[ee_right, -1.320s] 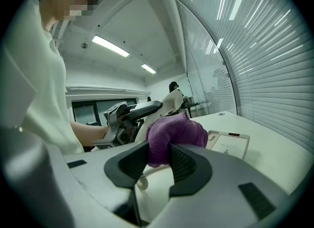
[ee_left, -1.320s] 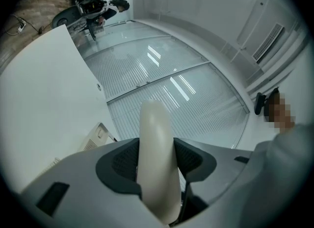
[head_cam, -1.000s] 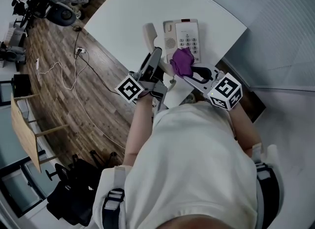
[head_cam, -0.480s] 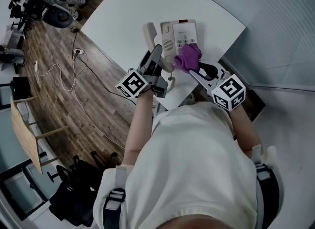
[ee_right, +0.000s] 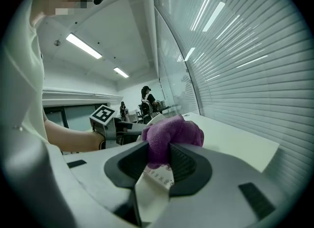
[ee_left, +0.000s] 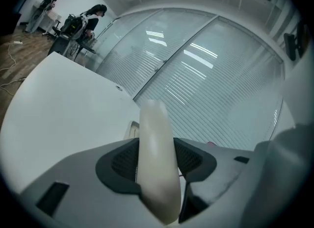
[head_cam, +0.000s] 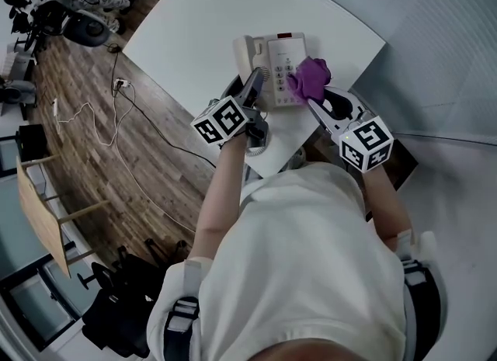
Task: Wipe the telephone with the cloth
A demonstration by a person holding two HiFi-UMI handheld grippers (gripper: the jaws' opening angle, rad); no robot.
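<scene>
A cream desk telephone (head_cam: 283, 50) stands on the white table (head_cam: 194, 26) near its front edge. My left gripper (head_cam: 253, 80) is shut on the cream handset (head_cam: 244, 55), which lies along the phone's left side; whether it rests in the cradle I cannot tell. In the left gripper view the handset (ee_left: 156, 143) stands upright between the pads of the left gripper (ee_left: 157, 162). My right gripper (head_cam: 312, 89) is shut on a bunched purple cloth (head_cam: 313, 72) over the right part of the keypad. In the right gripper view the cloth (ee_right: 172, 135) bulges out of the right gripper (ee_right: 159, 162).
The table's front edge (head_cam: 268, 161) runs just below the phone. A wall of blinds (head_cam: 435, 33) closes the right side. Wooden floor (head_cam: 85, 142) with cables and office chairs (head_cam: 66, 2) lies to the left. The left gripper's marker cube (ee_right: 103, 115) shows in the right gripper view.
The left gripper has come down and brought the handset in against the phone's left side. The right gripper has carried the cloth from the phone's lower left across to its right.
</scene>
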